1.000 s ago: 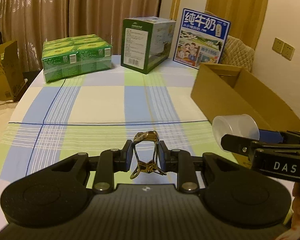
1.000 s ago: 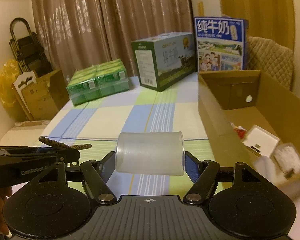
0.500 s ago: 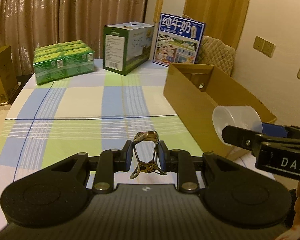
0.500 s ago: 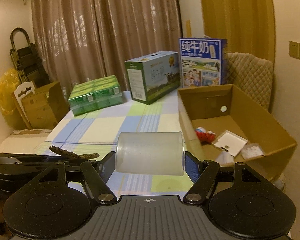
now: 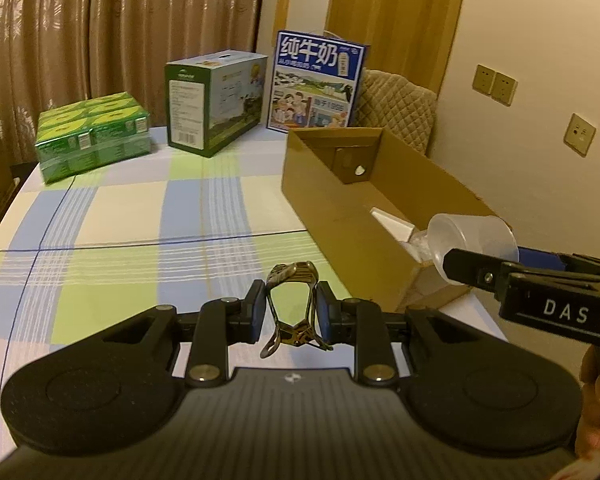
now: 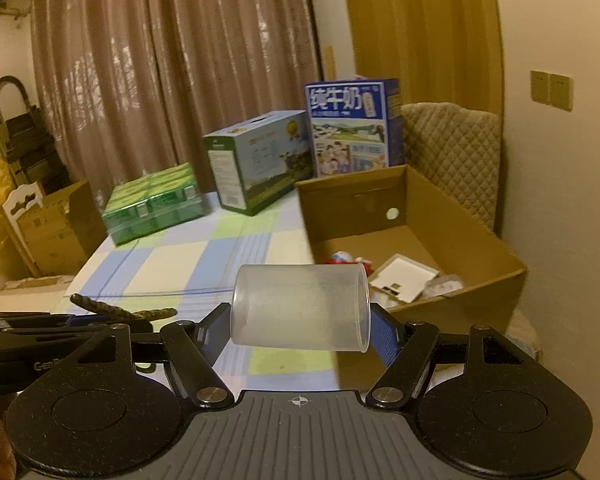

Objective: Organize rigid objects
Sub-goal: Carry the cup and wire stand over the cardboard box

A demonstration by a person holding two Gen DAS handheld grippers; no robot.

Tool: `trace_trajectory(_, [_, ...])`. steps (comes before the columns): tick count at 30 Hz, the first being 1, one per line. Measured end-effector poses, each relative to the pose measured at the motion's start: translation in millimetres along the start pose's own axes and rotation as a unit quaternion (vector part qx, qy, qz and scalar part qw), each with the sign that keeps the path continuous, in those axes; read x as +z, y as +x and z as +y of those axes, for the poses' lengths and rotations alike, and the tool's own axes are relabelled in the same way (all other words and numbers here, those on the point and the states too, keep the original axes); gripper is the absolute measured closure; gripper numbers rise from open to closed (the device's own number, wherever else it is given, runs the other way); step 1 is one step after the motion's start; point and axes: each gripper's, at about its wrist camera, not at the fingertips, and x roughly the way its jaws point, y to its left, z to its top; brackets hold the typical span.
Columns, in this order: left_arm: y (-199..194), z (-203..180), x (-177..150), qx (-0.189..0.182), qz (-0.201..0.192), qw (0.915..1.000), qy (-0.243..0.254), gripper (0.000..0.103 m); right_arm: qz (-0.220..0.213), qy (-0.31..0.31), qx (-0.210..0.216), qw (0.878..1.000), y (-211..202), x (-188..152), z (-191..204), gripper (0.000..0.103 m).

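**Both hands loaded, held above the checked surface**

Left hand-held gripper [image 5: 291,312]: pads clamped tight on a mottled brown-gold hair claw [image 5: 293,307], held clear of the surface [image 5: 140,216]. Right hand-held gripper [image 6: 300,330]: pads pressed on both ends of a frosted plastic cup [image 6: 300,306], lying sideways, mouth to the right. Open cardboard box [image 6: 480,240] sits at the surface's right edge; inside, a white flat packet [image 6: 404,278] and a red-and-white item [image 6: 342,258]. At the far end: green carton pack [image 5: 92,136], green-white box [image 5: 216,100], blue milk carton [image 5: 318,82].
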Motion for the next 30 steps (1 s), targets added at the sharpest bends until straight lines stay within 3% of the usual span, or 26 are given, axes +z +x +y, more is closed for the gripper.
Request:
trace_trajectory(17, [6,-68,20,-0.056,-0.008,0.9977,0.037,0.081,-0.020,0.034,-0.063,0.997,-29,12,-76,0.035])
trace_trajectory(30, [19,-99,32,-0.078,-0.007,0.9951,0.060,0.081,-0.023,0.041,-0.076,0.996,-26,26,-104,0.035])
